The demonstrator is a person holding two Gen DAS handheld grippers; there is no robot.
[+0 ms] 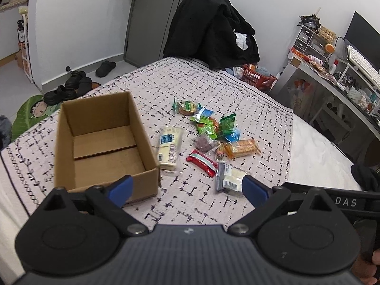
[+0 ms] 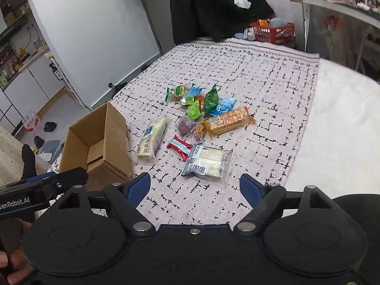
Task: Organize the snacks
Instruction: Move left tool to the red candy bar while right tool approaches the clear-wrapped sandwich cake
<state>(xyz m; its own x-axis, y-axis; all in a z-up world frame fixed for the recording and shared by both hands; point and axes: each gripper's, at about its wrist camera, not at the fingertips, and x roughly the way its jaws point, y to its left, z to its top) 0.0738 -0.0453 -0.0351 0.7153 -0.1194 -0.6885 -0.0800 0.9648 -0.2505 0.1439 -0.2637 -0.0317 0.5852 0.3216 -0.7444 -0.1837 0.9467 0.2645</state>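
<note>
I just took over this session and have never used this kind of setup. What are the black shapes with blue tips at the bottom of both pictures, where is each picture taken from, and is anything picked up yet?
There is no robot arm. A person holds one handheld gripper in each hand, and each carries a wide-angle camera looking forward along its two blue-tipped fingers. One picture is from the left gripper, the other from the right gripper.

Both look down on a bed with a patterned blanket. On it stand an open cardboard box, with nothing inside, and beside it a loose pile of wrapped snacks: a long pale pack next to the box, a red bar, an orange biscuit pack, a clear sandwich pack and several green and blue packets.

Both pairs of fingers are spread open and hold nothing.
</note>
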